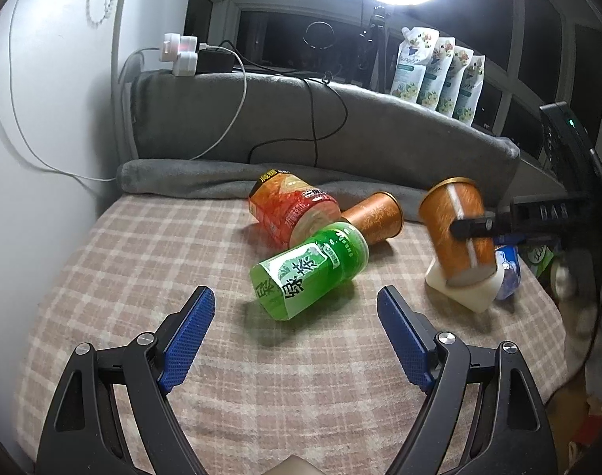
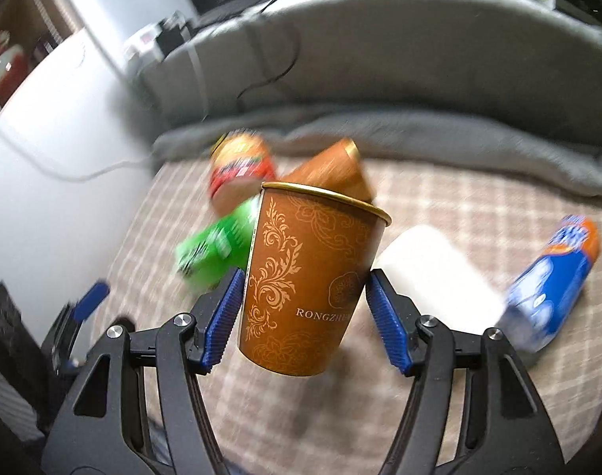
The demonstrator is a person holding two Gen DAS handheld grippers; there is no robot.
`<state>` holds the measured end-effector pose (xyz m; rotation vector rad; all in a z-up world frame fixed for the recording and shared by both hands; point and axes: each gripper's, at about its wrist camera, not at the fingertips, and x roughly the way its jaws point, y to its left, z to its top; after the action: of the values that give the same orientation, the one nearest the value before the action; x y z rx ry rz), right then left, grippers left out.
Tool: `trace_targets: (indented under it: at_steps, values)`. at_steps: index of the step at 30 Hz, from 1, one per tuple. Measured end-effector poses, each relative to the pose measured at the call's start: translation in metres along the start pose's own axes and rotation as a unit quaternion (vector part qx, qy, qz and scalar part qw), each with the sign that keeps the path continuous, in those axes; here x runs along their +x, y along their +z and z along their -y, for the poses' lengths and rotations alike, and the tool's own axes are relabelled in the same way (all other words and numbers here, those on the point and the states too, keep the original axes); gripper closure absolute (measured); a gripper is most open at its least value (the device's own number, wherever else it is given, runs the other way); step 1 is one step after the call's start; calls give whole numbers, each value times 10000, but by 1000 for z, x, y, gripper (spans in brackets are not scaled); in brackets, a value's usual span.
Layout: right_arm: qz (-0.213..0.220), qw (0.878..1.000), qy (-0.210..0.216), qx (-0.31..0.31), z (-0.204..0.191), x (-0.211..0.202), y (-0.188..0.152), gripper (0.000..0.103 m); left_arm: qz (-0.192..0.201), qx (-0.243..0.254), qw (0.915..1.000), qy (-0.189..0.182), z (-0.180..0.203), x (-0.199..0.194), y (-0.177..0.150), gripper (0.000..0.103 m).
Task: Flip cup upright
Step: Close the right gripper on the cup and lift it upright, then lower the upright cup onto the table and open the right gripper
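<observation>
An orange paper cup [image 2: 308, 281] with a gold rim and scroll pattern sits between the blue pads of my right gripper [image 2: 302, 277], which is shut on it, rim up and slightly tilted, above the checked cloth. In the left wrist view the same cup [image 1: 455, 229] hangs at the right, held by the right gripper's dark finger [image 1: 475, 225]. My left gripper [image 1: 297, 301] is open and empty, low over the cloth, just short of a green cup [image 1: 308, 273] lying on its side.
A second orange cup [image 1: 378, 217] and a red-orange cup [image 1: 291, 209] lie on their sides behind the green one. A white cup [image 1: 465, 289] and a blue cup [image 2: 554, 281] lie at the right. A grey padded wall [image 1: 340, 134] with cables bounds the back.
</observation>
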<state>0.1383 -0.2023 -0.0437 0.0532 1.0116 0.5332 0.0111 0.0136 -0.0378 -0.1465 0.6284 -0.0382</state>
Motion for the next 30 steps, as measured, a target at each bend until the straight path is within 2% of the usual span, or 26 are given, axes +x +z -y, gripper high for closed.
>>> trace_targets:
  at_steps: [17, 23, 30]
  values:
    - [-493, 9980, 404, 53, -21, 34, -45, 36, -202, -114, 9997, -97, 2, -1, -2, 19]
    - [-599, 9976, 353, 41, -23, 44, -48, 36, -419, -274, 9981, -353, -1, 5, -4, 19]
    - [-676, 9972, 273, 157, -17, 55, -48, 35, -626, -373, 9962, -476, -2, 12, -6, 19]
